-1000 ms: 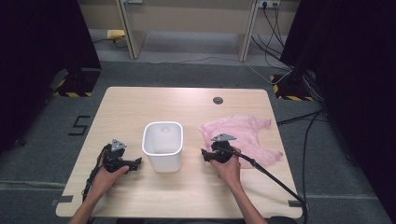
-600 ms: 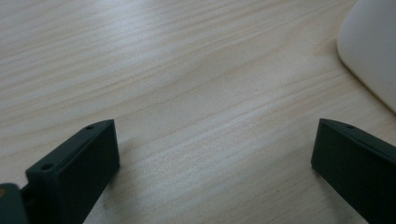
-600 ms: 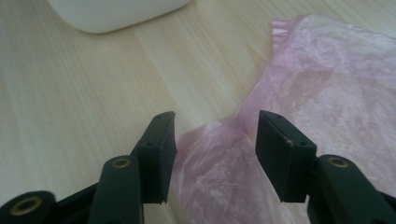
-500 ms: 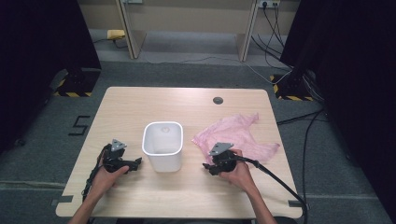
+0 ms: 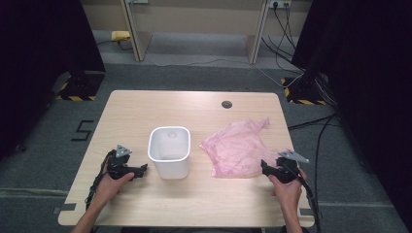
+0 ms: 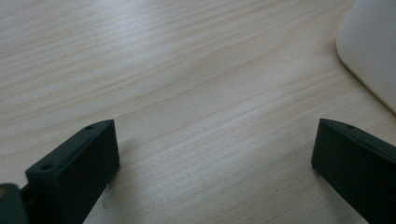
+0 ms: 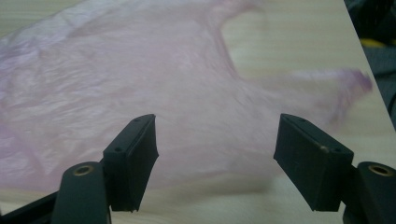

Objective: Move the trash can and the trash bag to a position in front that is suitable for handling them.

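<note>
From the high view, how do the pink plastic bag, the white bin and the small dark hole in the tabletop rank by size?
Largest to smallest:
1. pink plastic bag
2. white bin
3. dark hole

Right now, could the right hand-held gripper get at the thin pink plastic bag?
Probably yes: the right hand-held gripper is open at the edge of the thin pink plastic bag, nothing between.

A pale pink, crinkled, half-clear plastic bag (image 5: 240, 149) lies on the light wood-grain table (image 5: 194, 111) — at about three o'clock from the plain white bin (image 5: 169, 151). Both grippers are black: the left gripper (image 5: 141, 170) and the right gripper (image 5: 266, 167) each carry a grey plate. A dark round grommet (image 5: 227, 104) sits at twelve o'clock.
</note>
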Demonstrator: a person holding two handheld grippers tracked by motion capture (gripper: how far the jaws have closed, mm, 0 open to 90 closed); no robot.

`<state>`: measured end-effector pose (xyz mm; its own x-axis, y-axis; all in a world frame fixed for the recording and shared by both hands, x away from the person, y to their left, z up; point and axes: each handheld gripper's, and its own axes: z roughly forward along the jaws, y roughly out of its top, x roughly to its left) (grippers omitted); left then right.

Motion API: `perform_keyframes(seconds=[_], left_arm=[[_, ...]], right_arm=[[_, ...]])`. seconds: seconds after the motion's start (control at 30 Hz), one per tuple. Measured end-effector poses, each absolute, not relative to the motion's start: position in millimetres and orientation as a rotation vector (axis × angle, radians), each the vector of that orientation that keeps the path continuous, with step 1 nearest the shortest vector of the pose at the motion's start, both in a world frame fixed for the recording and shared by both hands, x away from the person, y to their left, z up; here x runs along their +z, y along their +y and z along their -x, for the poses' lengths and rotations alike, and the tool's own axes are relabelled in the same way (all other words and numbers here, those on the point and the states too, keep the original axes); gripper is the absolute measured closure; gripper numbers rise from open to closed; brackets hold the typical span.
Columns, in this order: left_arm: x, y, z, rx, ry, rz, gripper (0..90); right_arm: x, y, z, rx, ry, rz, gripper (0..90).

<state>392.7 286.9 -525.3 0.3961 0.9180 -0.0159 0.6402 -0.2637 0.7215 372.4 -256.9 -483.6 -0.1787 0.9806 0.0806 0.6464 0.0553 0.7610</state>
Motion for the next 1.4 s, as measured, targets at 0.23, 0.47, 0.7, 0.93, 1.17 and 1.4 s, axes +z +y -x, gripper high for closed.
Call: perform_keyframes(seconds=[0.23, 0.47, 0.7, 0.93, 1.17, 1.4], left_arm=[[-525.3, 286.6, -393.0, 0.547, 1.328, -2.004, 0.0], [-525.3, 286.1, -393.1, 0.546, 1.327, -2.004, 0.0], [-525.3, 286.1, -393.4, 0.545, 1.325, -2.006, 0.0], [-525.3, 286.0, -393.3, 0.545, 1.325, -2.005, 0.0], [-525.3, 286.0, -393.5, 0.545, 1.324, -2.006, 0.0], [-525.3, 286.0, -393.5, 0.545, 1.324, -2.006, 0.0]], right_arm=[[-506.5, -265.7, -402.2, 0.908, 1.954, -1.643, 32.0], [-505.8, -268.8, -439.1, 0.924, 1.975, -1.484, 32.7], [-473.7, -229.7, -423.5, 1.096, 2.013, -1.400, 32.3], [-476.1, -171.1, -397.2, 1.163, 2.220, -1.210, 37.5], [-494.2, -128.1, -387.1, 1.087, 2.418, -0.999, 51.0], [-501.5, -133.5, -378.4, 0.902, 2.553, -0.787, 65.6]])
